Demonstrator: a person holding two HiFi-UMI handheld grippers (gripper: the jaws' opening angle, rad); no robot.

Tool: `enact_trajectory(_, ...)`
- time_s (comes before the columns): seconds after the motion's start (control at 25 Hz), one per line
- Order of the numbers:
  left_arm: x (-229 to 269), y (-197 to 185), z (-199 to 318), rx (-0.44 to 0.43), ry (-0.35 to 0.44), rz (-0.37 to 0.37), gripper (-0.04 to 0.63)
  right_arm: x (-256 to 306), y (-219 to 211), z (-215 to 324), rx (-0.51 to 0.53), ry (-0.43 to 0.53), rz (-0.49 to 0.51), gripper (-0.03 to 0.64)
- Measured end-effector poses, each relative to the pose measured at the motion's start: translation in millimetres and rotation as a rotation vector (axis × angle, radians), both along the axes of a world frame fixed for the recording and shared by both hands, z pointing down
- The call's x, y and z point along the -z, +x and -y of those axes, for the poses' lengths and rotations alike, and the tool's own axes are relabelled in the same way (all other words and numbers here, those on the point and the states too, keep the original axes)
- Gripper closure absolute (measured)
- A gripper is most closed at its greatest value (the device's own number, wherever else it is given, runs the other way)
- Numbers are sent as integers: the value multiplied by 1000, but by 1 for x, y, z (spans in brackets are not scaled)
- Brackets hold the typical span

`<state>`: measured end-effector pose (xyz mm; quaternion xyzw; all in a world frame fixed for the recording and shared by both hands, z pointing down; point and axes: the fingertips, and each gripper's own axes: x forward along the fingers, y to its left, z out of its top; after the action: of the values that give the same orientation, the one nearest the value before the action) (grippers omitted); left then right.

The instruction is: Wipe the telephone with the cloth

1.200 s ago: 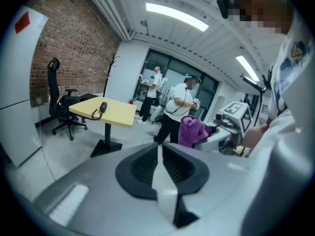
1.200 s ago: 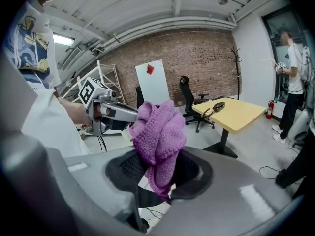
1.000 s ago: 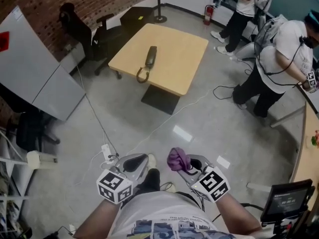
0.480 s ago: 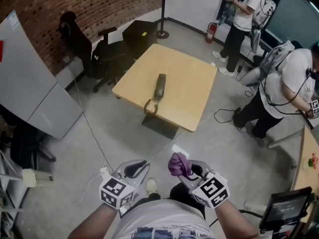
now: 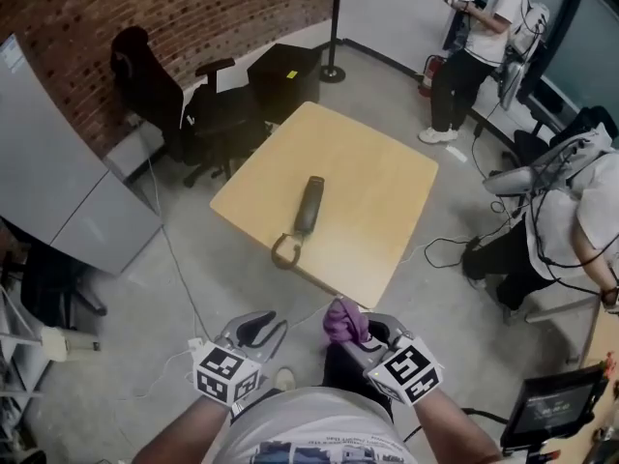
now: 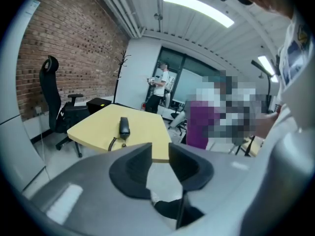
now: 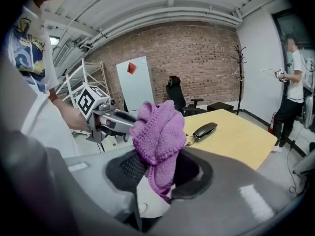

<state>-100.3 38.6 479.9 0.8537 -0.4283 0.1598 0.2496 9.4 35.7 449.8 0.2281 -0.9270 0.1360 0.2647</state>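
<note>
Right gripper [image 5: 358, 338] is clamped on the soft, limp cloth [image 5: 343, 319], lower centre. Telephone [image 5: 309, 204], mid-frame, is judged light, rigid and likely to slide. Its handset middle is best pinned.

The telephone [image 5: 309, 206] lies on the table [image 5: 387, 191], with a chair [image 5: 143, 80] left of it by the wall [image 5: 193, 8].

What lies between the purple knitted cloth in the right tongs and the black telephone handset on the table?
Only bare yellow wooden tabletop separates purple cloth and black handset, as the head view shows.
</note>
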Motion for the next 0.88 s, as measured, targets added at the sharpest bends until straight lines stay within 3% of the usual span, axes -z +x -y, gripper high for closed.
enact_trajectory(0.48,-32,27,163,254,-59,201,369,-10,71,135,155,-36,-3,494)
enact_trajectory(0.88,-99,12,248,358,-113,299,322,-21,95,170,151,-74,-9,494)
